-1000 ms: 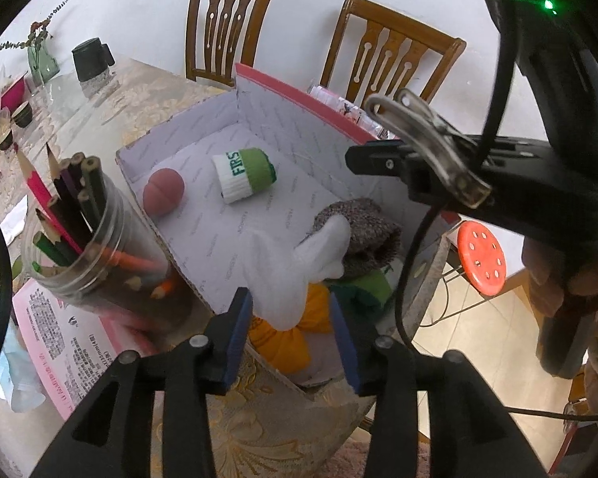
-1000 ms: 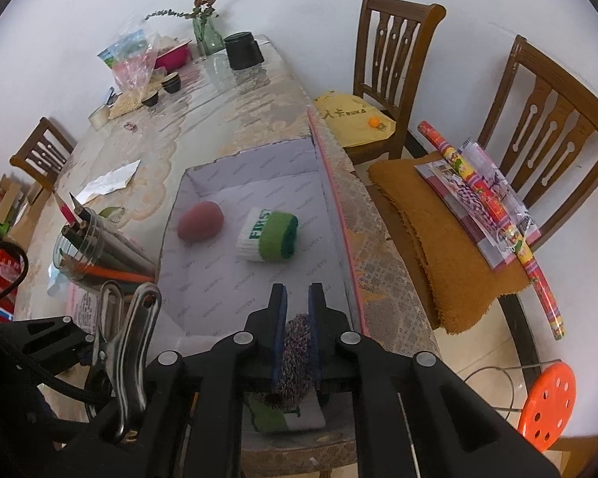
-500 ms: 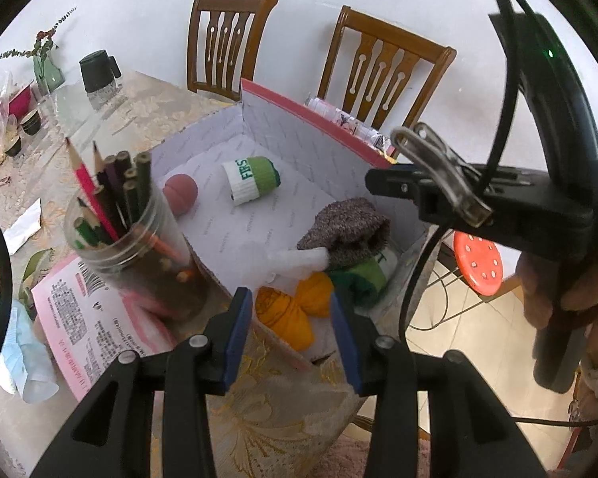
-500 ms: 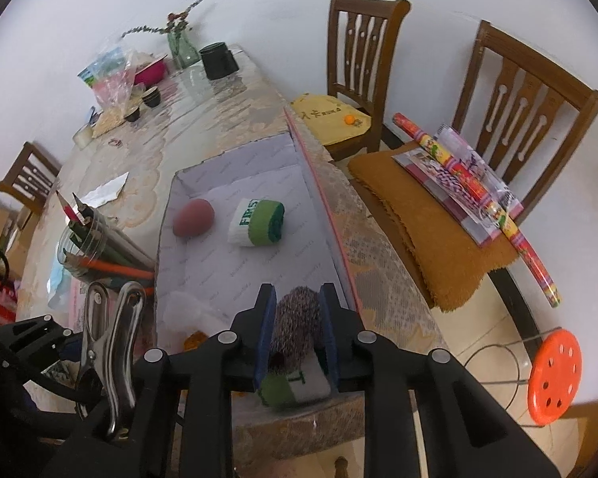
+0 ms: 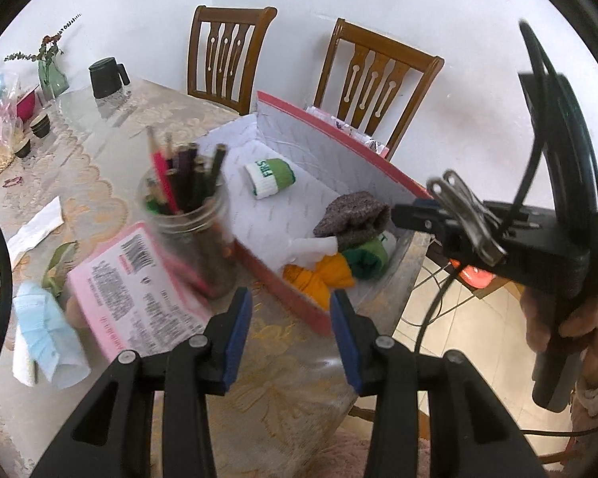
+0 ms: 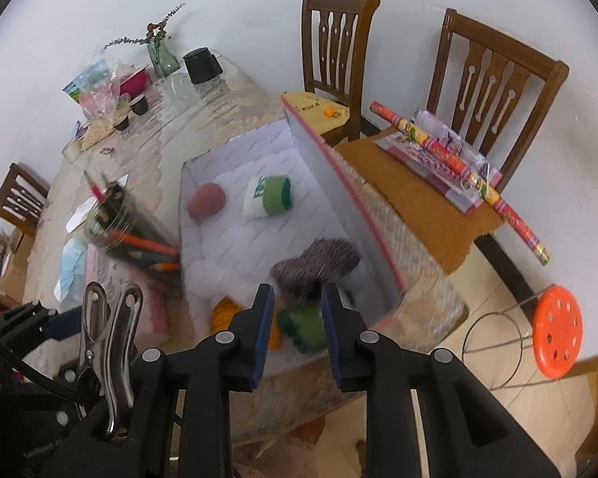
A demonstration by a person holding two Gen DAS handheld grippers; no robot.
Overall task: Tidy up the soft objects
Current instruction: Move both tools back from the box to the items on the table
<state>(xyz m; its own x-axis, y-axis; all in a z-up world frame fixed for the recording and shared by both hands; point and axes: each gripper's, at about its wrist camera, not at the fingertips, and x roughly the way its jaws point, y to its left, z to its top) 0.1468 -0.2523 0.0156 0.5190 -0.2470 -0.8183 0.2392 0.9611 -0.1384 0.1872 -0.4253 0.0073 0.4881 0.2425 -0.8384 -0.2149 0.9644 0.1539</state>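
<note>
Box (image 6: 331,183) ahead of and below both grippers; long axis away from the cameras. Near end: grey sock (image 6: 315,265), green roll (image 6: 303,324), orange cloth (image 5: 319,277), piled together. Right gripper (image 6: 297,318) nearer; jaws just opened, spread, empty. Left gripper (image 5: 291,318) spread, empty, over table (image 5: 111,151) before the box's near wall.

Pencil jar (image 5: 187,215) stands touching the box's (image 5: 339,159) left wall.

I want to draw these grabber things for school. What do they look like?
Each grabber is black plastic with two chunky fingers, blue pads on their inner faces and round silver screws. That goes for the left gripper and the right gripper. A shiny metal clip sits on the right one, thick black cables loop from it, and a pale sleeve cuff shows below it.
</note>
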